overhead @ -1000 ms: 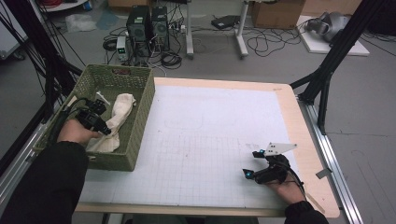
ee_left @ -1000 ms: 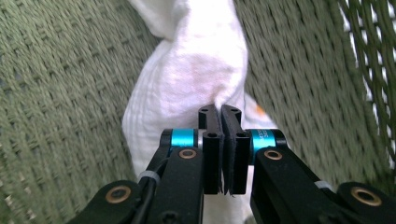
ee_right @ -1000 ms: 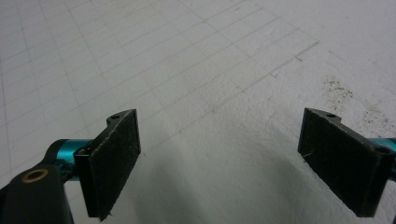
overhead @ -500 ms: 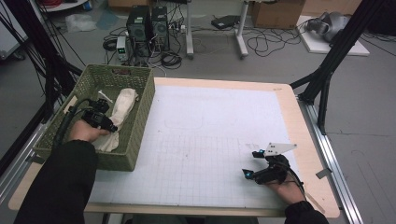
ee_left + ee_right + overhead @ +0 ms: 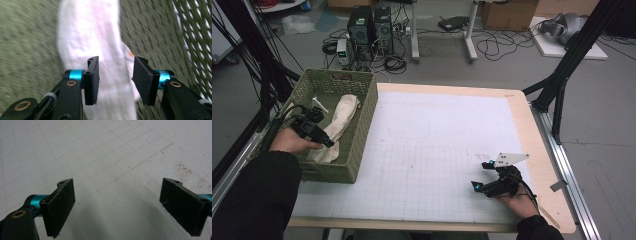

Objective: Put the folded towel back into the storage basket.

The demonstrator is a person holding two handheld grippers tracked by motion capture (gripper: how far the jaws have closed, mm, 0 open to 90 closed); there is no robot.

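White gridded mat [image 5: 432,150] on a wooden table, cabled floor beyond. Green basket [image 5: 362,130] at left holds the white sock [image 5: 339,122], long axis near–far. Left gripper [image 5: 323,140] has just been opening, pads clear of the sock; right gripper [image 5: 479,176] spread wide, empty.

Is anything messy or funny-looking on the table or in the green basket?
Nothing looks broken or spilled. The white cloth just lies rumpled in the green basket, and the white mat has a few small brown specks.

Cloth [image 5: 339,122] in basket [image 5: 364,117], table's [image 5: 437,150] left edge
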